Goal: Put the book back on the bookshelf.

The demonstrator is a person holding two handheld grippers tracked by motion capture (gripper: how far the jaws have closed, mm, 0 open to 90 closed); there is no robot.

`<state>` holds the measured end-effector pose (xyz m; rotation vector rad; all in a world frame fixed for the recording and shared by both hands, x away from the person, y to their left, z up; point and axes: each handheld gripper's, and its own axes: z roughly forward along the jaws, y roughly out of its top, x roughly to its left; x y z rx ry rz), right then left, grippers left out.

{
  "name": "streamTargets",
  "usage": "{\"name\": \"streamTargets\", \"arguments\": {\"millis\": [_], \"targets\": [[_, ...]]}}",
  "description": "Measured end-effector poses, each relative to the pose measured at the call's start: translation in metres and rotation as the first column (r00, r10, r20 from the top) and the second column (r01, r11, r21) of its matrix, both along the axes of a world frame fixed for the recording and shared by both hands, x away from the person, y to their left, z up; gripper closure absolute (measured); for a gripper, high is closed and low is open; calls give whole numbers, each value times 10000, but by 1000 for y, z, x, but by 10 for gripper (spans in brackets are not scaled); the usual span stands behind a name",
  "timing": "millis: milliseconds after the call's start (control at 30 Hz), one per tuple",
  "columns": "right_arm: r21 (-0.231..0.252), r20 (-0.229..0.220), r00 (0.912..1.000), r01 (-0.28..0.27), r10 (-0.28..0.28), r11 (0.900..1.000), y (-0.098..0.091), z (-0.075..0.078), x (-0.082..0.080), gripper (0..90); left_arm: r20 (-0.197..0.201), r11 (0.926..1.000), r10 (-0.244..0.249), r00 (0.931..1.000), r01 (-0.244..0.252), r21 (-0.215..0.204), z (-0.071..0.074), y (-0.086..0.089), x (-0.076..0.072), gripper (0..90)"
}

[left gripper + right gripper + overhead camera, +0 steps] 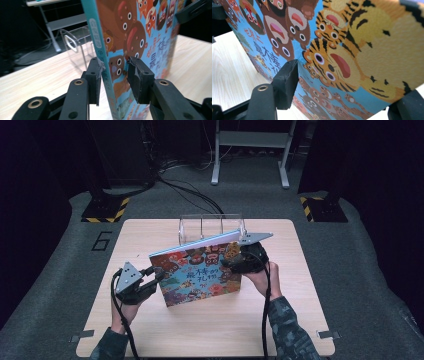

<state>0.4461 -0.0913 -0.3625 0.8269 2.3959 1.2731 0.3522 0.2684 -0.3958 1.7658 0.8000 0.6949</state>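
A picture book (200, 272) with a blue cover full of cartoon animals stands tilted on its lower edge in the middle of the table. My left gripper (157, 276) holds its spine edge. In the left gripper view the jaws (112, 72) straddle the spine, one pad against the teal spine and the other against the cover (150, 37). My right gripper (232, 257) is shut on the book's upper right corner. In the right gripper view the cover (362, 50) runs slantwise between that gripper's (348, 85) two pads. The right gripper's black jaw (192, 10) shows at the book's far corner.
A clear acrylic rack (210, 227) with upright dividers stands right behind the book at the table's far edge, also seen past the spine as the rack (75, 42). The light wooden table (150, 335) has bare room in front. Cables and a metal stand lie on the floor beyond.
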Motion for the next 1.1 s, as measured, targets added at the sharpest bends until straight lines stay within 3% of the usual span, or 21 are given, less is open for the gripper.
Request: {"name": "streamTargets", "arguments": {"millis": [133, 367, 733, 867, 1100], "targets": [[85, 1, 10000, -56, 56, 9999, -2, -1, -2, 366, -399, 9975, -506, 9979, 485, -523, 1, 5, 5, 605], [358, -10, 9995, -302, 303, 9989, -6, -3, -1, 396, -687, 9934, -833, 9942, 773, -846, 3, 8, 13, 580], [61, -105, 9999, -12, 13, 10000, 1, 1, 3, 335, 144, 9987, -393, 9991, 397, -317, -1, 4, 4, 644], [34, -80, 9997, -230, 230, 9997, 4, 0, 6, 329, 345, 9992, -362, 9987, 368, -171, -2, 5, -2, 645], [66, -78, 9989, -463, 464, 9989, 2, 0, 5, 332, -110, 9913, -1179, 9930, 1171, -595, 0, 9, 0, 594]]}}
